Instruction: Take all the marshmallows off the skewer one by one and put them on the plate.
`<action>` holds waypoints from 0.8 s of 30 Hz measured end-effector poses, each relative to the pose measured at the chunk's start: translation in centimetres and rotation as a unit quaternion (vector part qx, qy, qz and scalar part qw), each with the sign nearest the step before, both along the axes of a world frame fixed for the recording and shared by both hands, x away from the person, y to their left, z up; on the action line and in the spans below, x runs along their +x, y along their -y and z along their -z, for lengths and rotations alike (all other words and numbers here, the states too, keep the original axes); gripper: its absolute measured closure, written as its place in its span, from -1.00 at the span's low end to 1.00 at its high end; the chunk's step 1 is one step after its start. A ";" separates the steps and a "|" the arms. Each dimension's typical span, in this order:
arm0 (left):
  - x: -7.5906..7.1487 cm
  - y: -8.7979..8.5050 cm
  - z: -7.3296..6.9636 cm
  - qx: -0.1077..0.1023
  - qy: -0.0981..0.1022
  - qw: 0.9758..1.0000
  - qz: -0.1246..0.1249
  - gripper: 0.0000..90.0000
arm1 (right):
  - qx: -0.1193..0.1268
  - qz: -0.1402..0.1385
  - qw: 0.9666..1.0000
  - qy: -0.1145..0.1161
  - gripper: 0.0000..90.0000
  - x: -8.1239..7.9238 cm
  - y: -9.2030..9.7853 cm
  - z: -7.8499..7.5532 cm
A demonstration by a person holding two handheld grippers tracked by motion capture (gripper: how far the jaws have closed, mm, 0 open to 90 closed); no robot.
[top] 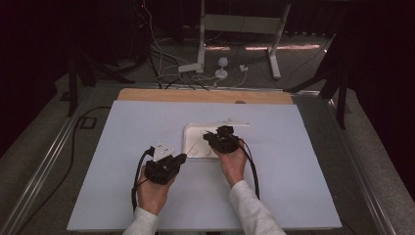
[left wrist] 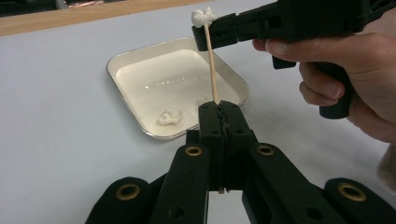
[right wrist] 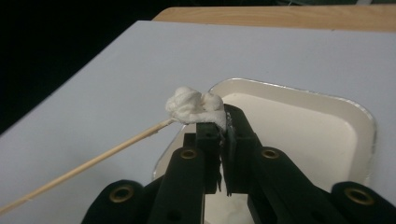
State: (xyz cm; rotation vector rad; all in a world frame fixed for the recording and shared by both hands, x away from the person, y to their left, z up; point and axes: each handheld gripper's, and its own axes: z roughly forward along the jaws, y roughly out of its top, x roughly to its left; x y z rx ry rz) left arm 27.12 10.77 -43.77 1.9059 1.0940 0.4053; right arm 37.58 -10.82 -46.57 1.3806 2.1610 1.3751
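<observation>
Holding a thin wooden stick (left wrist: 213,65) at its bottom end, low in the middle of the left gripper view: the left tongs (left wrist: 219,108), clenched tight on it. Pinching a white cotton puff (right wrist: 194,106) at the stick's top end, in the middle of the right gripper view: the right tongs (right wrist: 223,122), squeezed onto the puff.

Looks like wrapping or pressing cotton onto the stick tip. To do it well:
- Keep the left tongs still, so the stick does not wobble.
- Squeeze the puff softly, not hard, or the thin stick may snap.
- Twist slowly, so the cotton stays snug on the tip.
- Stay over the white tray (left wrist: 122,59), so a dropped puff lands inside. One more cotton bit (left wrist: 169,116) lies near the tray's lower corner in the left gripper view.

Room to move: lots of bare counter (top: 293,161) left and right of the tray in the high view. Tray rim raised a little, so lift over it, no sliding across. Counter edges well away from both hands; wooden strip along the top edge far off too.
</observation>
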 end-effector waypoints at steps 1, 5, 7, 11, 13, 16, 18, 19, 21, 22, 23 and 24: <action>0.0 0.0 0.0 0.001 -0.001 1.000 0.001 1.00 | -0.003 0.002 1.000 0.001 0.94 0.0 0.0 0.0; -0.1 0.1 0.0 0.004 -0.004 1.000 0.003 1.00 | -0.004 0.009 1.000 -0.004 0.94 0.1 0.1 0.1; -0.1 0.0 0.0 0.004 -0.005 1.000 0.004 1.00 | -0.009 0.013 1.000 -0.003 0.94 0.2 0.1 0.1; -0.4 -0.7 -0.3 0.004 -0.010 1.000 0.002 1.00 | -0.012 0.052 0.999 -0.008 0.95 0.6 1.0 0.2; -0.3 -1.3 -0.6 -0.008 -0.006 1.000 0.008 1.00 | 0.001 0.051 0.999 -0.010 0.94 1.1 2.4 0.2; 0.0 -1.1 -0.4 -0.013 -0.006 1.000 0.017 1.00 | -0.022 0.010 1.000 -0.005 0.91 0.8 2.5 -0.2; 0.1 -0.4 -0.1 -0.005 -0.008 1.000 0.023 1.00 | -0.030 -0.006 1.000 0.000 0.90 0.5 2.1 -0.3; 0.1 -0.2 0.1 -0.002 -0.010 1.000 0.024 1.00 | -0.031 -0.010 0.999 0.001 0.90 0.5 1.8 -0.3; 0.3 -0.1 0.3 -0.001 -0.012 1.000 0.022 1.00 | -0.032 -0.017 0.999 -0.003 0.90 0.4 1.5 -0.1; 0.3 -0.1 0.4 -0.002 -0.013 1.000 0.019 1.00 | -0.036 -0.023 0.999 -0.003 0.89 0.3 1.3 0.0; 0.4 -0.2 0.4 -0.003 -0.012 1.000 0.020 1.00 | -0.040 -0.027 0.999 -0.002 0.89 0.2 1.1 0.1; 0.4 -0.2 0.4 -0.002 -0.010 1.000 0.020 1.00 | -0.047 -0.030 0.998 0.001 0.88 0.2 1.0 0.1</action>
